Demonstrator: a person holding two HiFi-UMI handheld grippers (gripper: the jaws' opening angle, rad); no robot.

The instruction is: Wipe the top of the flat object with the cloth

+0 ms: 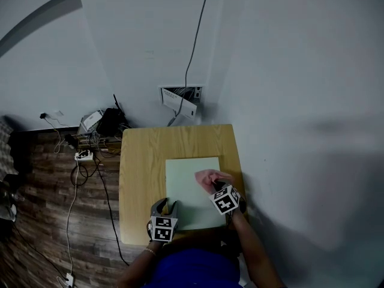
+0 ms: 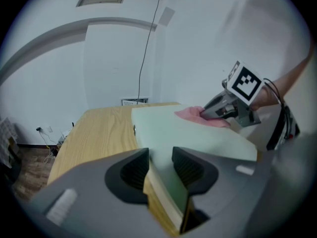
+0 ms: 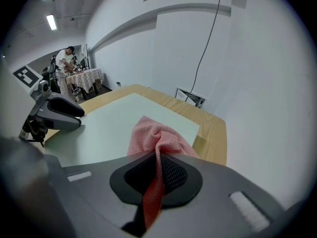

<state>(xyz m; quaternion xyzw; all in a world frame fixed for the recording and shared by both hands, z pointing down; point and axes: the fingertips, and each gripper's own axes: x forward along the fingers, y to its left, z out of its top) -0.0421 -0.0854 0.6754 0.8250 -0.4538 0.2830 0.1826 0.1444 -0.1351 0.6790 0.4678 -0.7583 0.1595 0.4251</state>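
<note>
Nearest, at the front edge of the surface [image 1: 141,161], the left tongs [image 2: 159,152] sit low with their jaws well apart, straddling the near-left corner of the flat board [image 1: 187,188]. The corner runs between the pads, but nothing shows them squeezing it, so I read them as steadying it at most, not gripping. The board is pale green and lies flat toward the right side of the wooden surface, its near edge close to the surface's front edge. It looks stiff, with a visible thickness at its edges, and smooth and probably light, so it could skid under a sideways wipe. Pressing down on a corner, or pinching an edge clear of the wiping path, seems the sensible hold. Further right, toward the board's right edge, the pink cloth [image 3: 154,133] lies bunched on top of the board. One fold is drawn up into the right tongs [image 3: 159,157], whose jaws are closed tight on it, with a tail of fabric hanging back between them. The cloth is soft, limp and coarse-woven, so it should drag without slipping, but held by one pinch it is likely to trail and fold over. A low carry that presses the bunch flat against the board looks like what the wipe calls for. Most of the top lies to the left of the cloth.
</note>
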